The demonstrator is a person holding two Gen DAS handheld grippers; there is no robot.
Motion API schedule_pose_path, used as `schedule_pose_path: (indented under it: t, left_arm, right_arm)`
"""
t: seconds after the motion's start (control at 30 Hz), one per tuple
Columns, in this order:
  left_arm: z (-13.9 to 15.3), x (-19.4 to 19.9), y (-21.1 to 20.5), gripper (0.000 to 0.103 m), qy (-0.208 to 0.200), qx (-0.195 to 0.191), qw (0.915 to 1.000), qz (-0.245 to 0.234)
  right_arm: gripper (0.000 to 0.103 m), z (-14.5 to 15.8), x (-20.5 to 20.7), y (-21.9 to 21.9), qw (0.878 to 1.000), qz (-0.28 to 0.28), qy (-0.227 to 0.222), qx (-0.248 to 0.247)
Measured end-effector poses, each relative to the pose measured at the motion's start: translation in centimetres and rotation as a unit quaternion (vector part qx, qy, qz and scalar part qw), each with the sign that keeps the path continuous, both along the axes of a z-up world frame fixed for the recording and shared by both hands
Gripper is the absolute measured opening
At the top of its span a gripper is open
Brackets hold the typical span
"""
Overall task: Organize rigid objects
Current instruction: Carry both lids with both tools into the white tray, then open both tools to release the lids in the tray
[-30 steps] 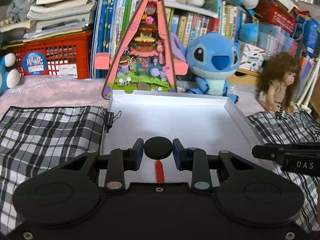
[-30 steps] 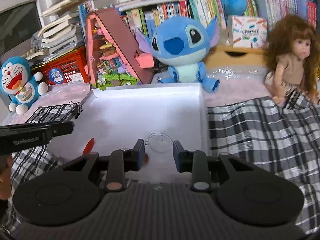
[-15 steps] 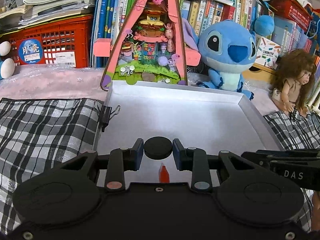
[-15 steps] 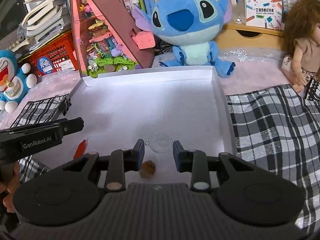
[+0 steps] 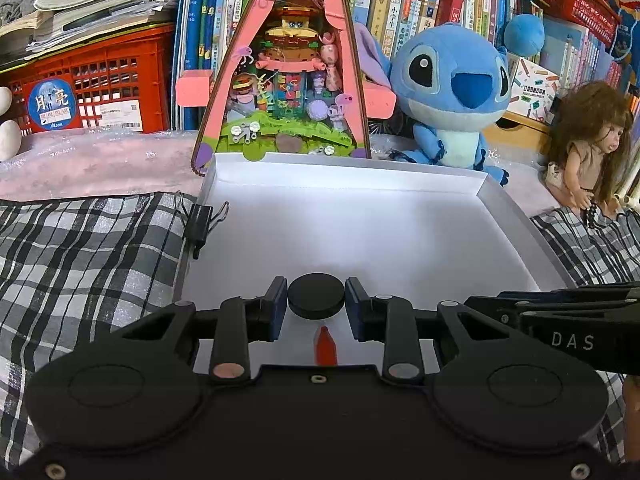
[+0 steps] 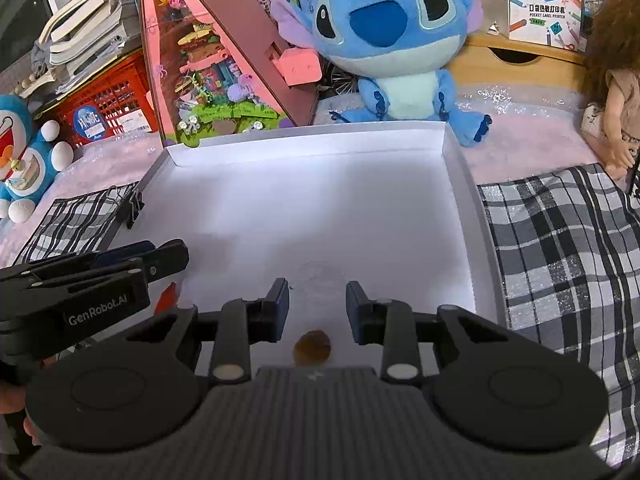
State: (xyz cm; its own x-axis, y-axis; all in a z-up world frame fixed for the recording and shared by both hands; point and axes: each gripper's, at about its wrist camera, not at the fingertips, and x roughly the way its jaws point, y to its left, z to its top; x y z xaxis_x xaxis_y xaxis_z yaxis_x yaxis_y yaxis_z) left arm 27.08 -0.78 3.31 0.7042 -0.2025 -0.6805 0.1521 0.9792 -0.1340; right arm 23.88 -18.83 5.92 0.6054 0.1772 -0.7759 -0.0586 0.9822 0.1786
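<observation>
My left gripper [image 5: 316,307] is shut on a black round disc [image 5: 316,298], held over the near part of a white shallow box [image 5: 348,168]. Below it a small red bottle-shaped piece [image 5: 325,346] lies on the box floor. My right gripper [image 6: 317,300] is shut on a clear round disc [image 6: 320,282], faint against the white box [image 6: 304,136]. A small brown lump [image 6: 312,347] lies on the floor under that gripper. The red piece [image 6: 170,294] shows beside the left gripper's fingers [image 6: 168,256]. In the left wrist view the right gripper's body [image 5: 560,312] reaches in from the right.
Checked cloth [image 5: 88,248] lies on both sides of the box, with a black binder clip [image 5: 199,224] on its left wall. Behind stand a pink triangular toy house [image 5: 288,80], a blue plush [image 5: 448,92], a doll [image 5: 588,144], a red crate [image 5: 92,88] and books.
Both grippers have come forward and lower over the box, each still holding its disc. The brown lump has come into view under the right gripper.
</observation>
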Motion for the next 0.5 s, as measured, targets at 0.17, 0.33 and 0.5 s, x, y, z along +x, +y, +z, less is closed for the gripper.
schedule_pose_path:
  t: [0.17, 0.33, 0.5]
  left_arm:
    - [-0.22, -0.02, -0.11, 0.029, 0.003, 0.002, 1.0, -0.002]
    - [-0.49, 0.01, -0.17, 0.029, 0.006, 0.003, 1.0, -0.002]
    - [-0.7, 0.11, -0.17, 0.029, 0.008, 0.002, 1.0, 0.0]
  right_arm:
    - [0.037, -0.16, -0.01, 0.09, 1.0, 0.0, 0.003, -0.001]
    - [0.037, -0.33, 0.1, 0.25, 1.0, 0.003, 0.005, -0.001]
    - [0.037, -0.51, 0.15, 0.16, 1.0, 0.003, 0.007, -0.001]
